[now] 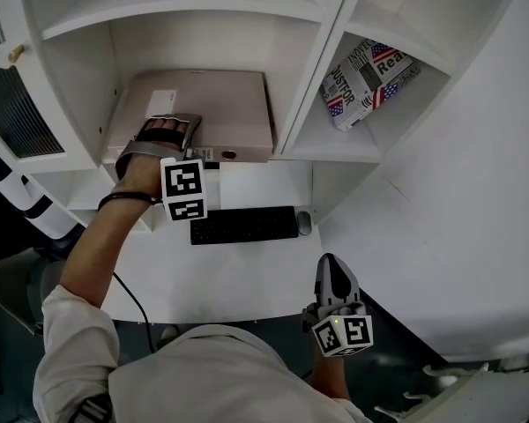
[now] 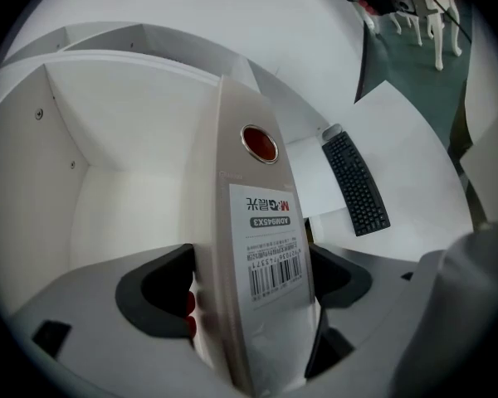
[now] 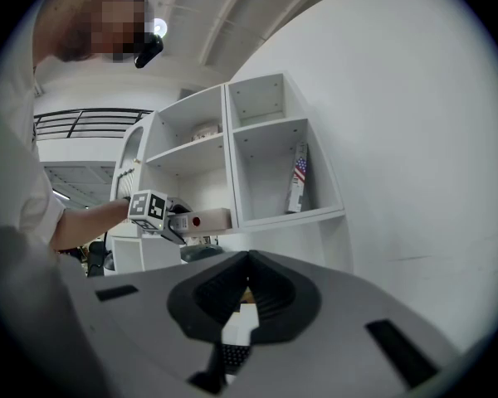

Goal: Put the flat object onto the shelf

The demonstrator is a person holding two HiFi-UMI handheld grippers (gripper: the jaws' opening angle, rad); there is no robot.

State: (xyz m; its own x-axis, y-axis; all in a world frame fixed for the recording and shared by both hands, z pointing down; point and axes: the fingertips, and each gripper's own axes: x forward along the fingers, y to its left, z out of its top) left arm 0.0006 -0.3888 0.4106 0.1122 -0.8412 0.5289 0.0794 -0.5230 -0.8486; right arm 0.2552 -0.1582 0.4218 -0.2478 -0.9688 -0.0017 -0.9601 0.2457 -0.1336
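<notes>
A flat beige binder lies on the lower shelf board of the left compartment, its spine with a red-ringed hole and barcode label facing out. My left gripper reaches over the binder's front left corner. In the left gripper view the binder's spine stands between the jaws, which are spread wide, with a thin gap showing at the left pad. My right gripper hangs low over the desk's front edge, shut and empty. The right gripper view shows the binder in the shelf from afar.
A black keyboard and a mouse lie on the white desk below the shelf. A flag-printed package leans in the right compartment. White shelf dividers flank the binder. A curved white wall rises at right.
</notes>
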